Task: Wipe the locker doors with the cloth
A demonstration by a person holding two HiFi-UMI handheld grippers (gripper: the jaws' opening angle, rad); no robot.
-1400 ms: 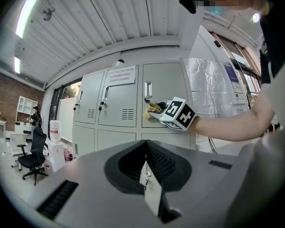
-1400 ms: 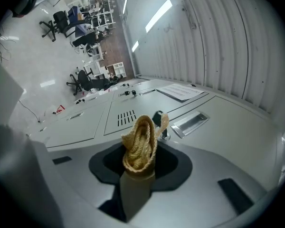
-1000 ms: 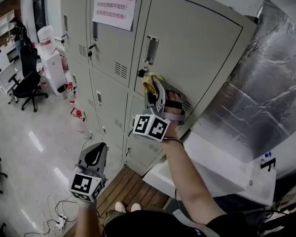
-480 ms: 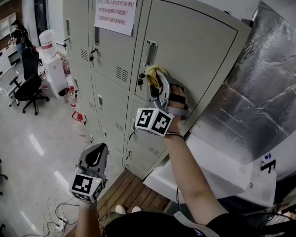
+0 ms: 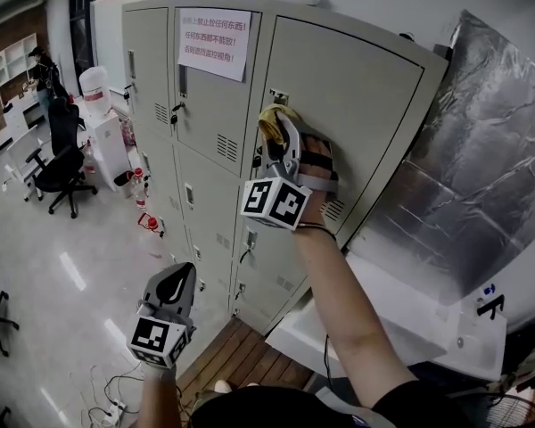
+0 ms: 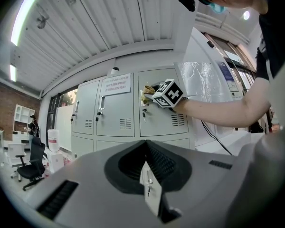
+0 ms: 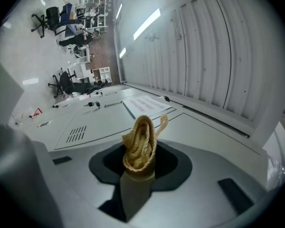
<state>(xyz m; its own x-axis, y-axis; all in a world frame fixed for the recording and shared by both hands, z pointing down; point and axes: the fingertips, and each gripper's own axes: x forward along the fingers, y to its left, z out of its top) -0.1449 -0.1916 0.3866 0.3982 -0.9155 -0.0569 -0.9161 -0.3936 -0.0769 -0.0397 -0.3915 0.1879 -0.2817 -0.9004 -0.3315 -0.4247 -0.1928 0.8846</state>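
The cloth (image 5: 269, 119) is clamped in the right gripper (image 5: 277, 125) and held against the upper right locker door (image 5: 357, 87), whose handle is partly covered by it. The left gripper (image 5: 173, 277) is held low, its jaws together on nothing. A notice (image 5: 214, 31) in red characters, too small to be read, is stuck on the next door. A foil sheet (image 5: 490, 150) is cut off at the right.
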